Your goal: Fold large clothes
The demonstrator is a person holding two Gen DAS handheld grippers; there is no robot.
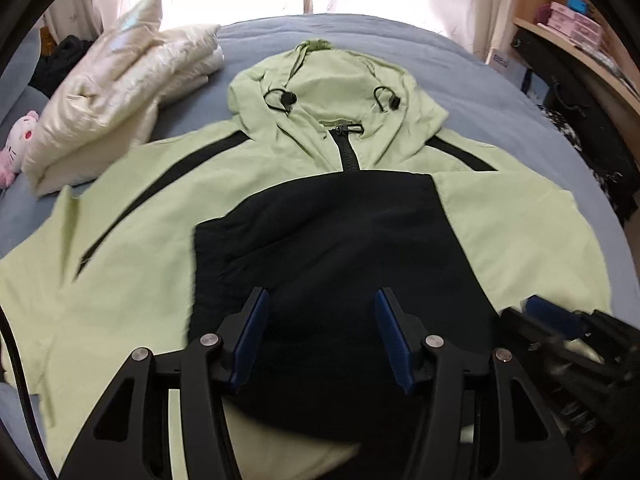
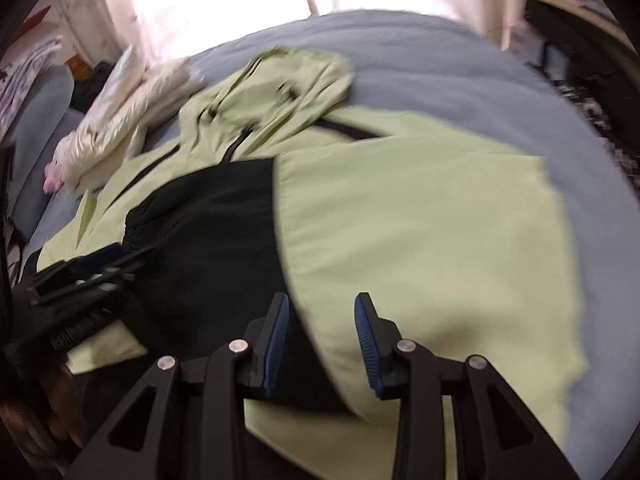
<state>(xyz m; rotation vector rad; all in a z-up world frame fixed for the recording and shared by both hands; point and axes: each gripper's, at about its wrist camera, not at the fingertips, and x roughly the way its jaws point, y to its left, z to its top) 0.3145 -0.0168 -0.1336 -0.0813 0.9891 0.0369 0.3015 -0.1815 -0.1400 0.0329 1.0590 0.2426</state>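
Observation:
A light green hooded jacket (image 1: 132, 216) with black stripes and a black zipper lies spread face up on the blue bed, hood at the far end. A black folded panel (image 1: 340, 240) lies over its middle. My left gripper (image 1: 320, 300) is open and empty, hovering above the black panel. My right gripper (image 2: 322, 304) is open and empty above the edge between the black panel (image 2: 208, 232) and the green right side of the jacket (image 2: 420, 232). The right gripper also shows in the left wrist view (image 1: 560, 320), and the left gripper in the right wrist view (image 2: 88, 264).
A cream padded jacket (image 1: 120, 92) lies folded at the far left of the bed (image 1: 400, 40), next to a pink plush toy (image 1: 16, 144). A wooden shelf unit (image 1: 580, 40) stands at the right. Bright curtains hang behind the bed.

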